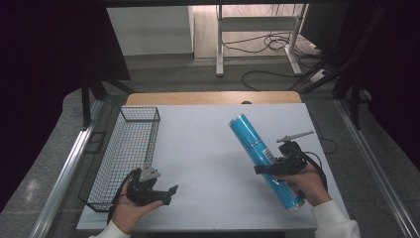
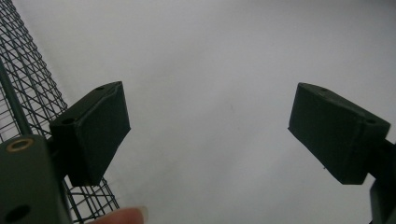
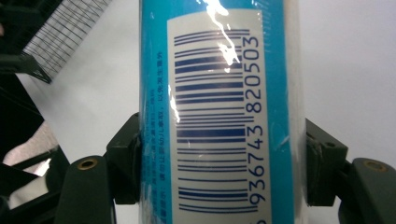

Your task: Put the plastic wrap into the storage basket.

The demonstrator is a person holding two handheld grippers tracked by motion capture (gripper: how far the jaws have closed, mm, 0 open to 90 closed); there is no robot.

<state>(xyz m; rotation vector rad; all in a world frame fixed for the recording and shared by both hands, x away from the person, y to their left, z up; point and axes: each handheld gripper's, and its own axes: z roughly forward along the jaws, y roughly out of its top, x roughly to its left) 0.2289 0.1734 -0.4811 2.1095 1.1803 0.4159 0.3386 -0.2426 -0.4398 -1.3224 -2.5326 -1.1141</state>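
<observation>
**Blue tube gripped at the middle, basket waiting on the left**

At the far left the wire basket (image 1: 130, 148) sits along the table's edge, a long black mesh tray with thin rods and open squares. Anything round set in it should go in lengthwise so it cannot roll against the short walls. Just beside it the left gripper (image 1: 166, 194) rests low on the white table (image 1: 208, 148), its jaws standing wide apart with nothing between them; in the left gripper view the blocky matt-black pads (image 2: 93, 130) frame bare tabletop, with basket mesh at the side.

Over on the right, the right gripper (image 1: 270, 168) is clamped across a blue cylindrical tube (image 1: 265, 159), which slants across the table's right half. From this angle I cannot tell whether its near end touches the surface. The right gripper view shows the jaws pressing either side of the barcode label (image 3: 215, 116), and the wrap there is glossy, slick plastic film that catches glare. That skin looks slippery, so I would keep the squeeze firm and the tube level while carrying it left, and let go only once it lies along the basket floor.
</observation>
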